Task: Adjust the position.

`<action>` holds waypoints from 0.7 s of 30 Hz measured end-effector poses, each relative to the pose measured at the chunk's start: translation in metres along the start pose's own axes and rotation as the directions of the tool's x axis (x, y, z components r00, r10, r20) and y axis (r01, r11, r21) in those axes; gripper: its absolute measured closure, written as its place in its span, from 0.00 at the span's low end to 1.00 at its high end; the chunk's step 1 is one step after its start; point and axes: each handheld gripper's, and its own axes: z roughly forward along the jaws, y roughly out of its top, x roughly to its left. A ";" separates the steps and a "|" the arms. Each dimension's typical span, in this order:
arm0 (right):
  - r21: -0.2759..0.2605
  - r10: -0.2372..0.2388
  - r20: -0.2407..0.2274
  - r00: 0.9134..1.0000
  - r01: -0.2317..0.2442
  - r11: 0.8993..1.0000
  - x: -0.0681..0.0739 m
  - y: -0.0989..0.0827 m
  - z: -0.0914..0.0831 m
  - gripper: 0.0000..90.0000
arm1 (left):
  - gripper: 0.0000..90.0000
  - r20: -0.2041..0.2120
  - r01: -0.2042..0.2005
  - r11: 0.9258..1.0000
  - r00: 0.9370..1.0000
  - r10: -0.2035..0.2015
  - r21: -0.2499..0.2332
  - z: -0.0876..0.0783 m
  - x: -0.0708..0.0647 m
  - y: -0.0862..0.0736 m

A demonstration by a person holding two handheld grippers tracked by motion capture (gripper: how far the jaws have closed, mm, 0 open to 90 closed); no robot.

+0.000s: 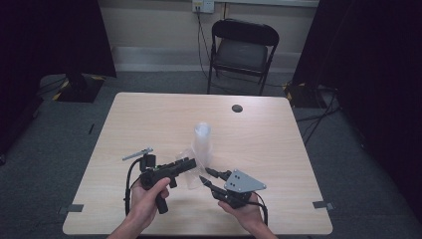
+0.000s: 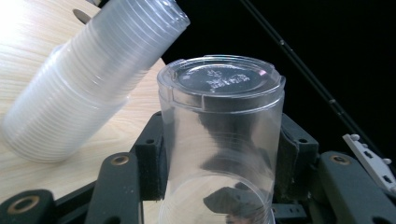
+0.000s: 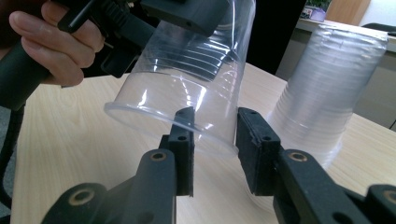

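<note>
Clear plastic cup (image 2: 219,140) sits clamped in the left gripper (image 1: 185,164), roughly 6 o'clock from table centre, lifted off the wooden table (image 1: 149,119). Going left to right in the high view: a small grey pen-like tool (image 1: 138,154) lies on the tabletop at about 10 o'clock from the left gripper; the left hand (image 1: 149,196) holds that gripper's handle, jaws pointing toward 3 o'clock. In the left gripper view the pads press on both sides of the cup wall, the cup's closed base facing away from the camera, so the jaws are narrow and holding the cup. Next, a stack of nested clear cups (image 1: 202,142) stands upside down on the table at 12 o'clock from the held cup, near it; in the left gripper view the stack (image 2: 88,84) looks tilted because that camera is rolled. Then the right gripper (image 1: 208,178), grey three-cornered plate on top, held by the right hand (image 1: 244,211), jaws pointing toward 10 o'clock at the cup's open mouth. In the right gripper view the cup rim (image 3: 173,126) sits between its jaws at a medium gap: one pad is at the rim edge, the other stands off the wall, so no firm grip is visible. Far side of the table: a dark round hole (image 1: 237,108) at 1 o'clock, a black folding chair (image 1: 242,50) beyond at 12 o'clock.
</note>
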 end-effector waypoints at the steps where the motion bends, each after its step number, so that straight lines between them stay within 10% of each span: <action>1: -0.004 -0.002 -0.003 1.000 0.002 1.000 0.000 0.001 0.001 0.75 | 0.52 0.002 0.000 1.000 1.000 0.000 -0.002 0.000 0.000 0.000; 21: -0.092 -0.011 0.040 0.999 0.015 0.996 0.000 0.006 0.015 0.79 | 0.53 0.070 0.052 0.999 0.996 -0.051 -0.013 0.001 -0.005 -0.004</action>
